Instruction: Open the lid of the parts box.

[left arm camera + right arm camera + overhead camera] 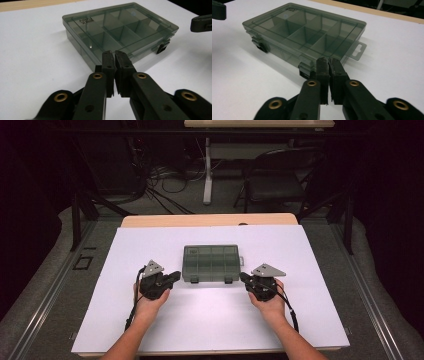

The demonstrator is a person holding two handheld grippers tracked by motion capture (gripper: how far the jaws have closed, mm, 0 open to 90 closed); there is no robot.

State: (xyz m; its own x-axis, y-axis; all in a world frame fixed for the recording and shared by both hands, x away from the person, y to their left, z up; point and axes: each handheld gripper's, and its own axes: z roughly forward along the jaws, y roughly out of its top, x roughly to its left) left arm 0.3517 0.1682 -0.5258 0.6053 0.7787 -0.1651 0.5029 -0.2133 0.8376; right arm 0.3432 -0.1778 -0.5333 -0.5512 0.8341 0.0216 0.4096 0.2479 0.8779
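Left claw (114, 56): jaws together with nothing between them; held low over the table (125, 320) in the person's left hand (150, 302), tips aimed at the near left corner of the box, close to it but whether touching I cannot tell.
Right claw (328, 62): jaws together and empty as well; held in the right hand (270, 304), tips just beside the near right latch, contact unclear.
Compartment box (211, 262): smoky translucent plastic organizer, lying flat at the middle of the white table, between the 2 claws, lid down.
Dividers: the gripper views show several compartments through the lid, and they look empty.
Latches (305, 65): 2 clips on the near long edge, both seemingly fastened.
Hang tab (359, 51): a thin slotted tab sticking out from the right end wall.
Handling: probably light, stiff and smooth; hard plastic may slide on the table when pushed, and thin walls may flex or crack under a hard squeeze.
Where to take hold: likely the 2 short end walls for lifting, or the latch clips with 1 claw while the other steadies the box.
Farther off: a dark chair (275, 180) and cables on the floor beyond the table.
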